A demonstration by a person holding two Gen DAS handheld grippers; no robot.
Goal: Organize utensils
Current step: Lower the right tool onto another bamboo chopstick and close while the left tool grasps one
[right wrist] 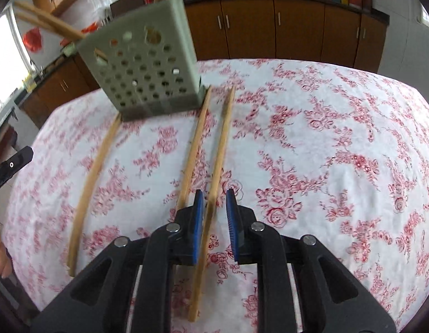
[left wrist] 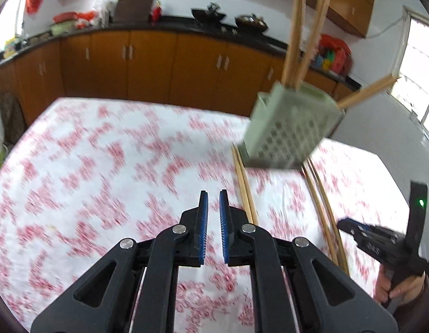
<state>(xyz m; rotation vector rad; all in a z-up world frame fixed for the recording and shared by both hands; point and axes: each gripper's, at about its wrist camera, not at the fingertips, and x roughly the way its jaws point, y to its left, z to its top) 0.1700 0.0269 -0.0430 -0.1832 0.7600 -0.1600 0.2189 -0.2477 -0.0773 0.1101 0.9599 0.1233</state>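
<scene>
A pale green perforated utensil holder (right wrist: 147,75) stands on the floral tablecloth with several wooden chopsticks (left wrist: 295,33) sticking out of its top. More chopsticks lie flat on the cloth in front of it: one at the left (right wrist: 92,180), one in the middle (right wrist: 196,138) and one beside it (right wrist: 221,149). My right gripper (right wrist: 214,216) is low over that last chopstick, which runs between its blue pads; the pads stand wider than the stick and do not press it. My left gripper (left wrist: 213,222) hovers over bare cloth, left of the chopsticks (left wrist: 246,191), pads almost together with nothing between them.
The table (right wrist: 353,111) has a white cloth with red flowers, and its far edge faces brown kitchen cabinets (left wrist: 147,63). Woks (left wrist: 208,15) and red bags sit on the dark counter. A hand (left wrist: 403,288) holds the right gripper at the right edge of the left wrist view.
</scene>
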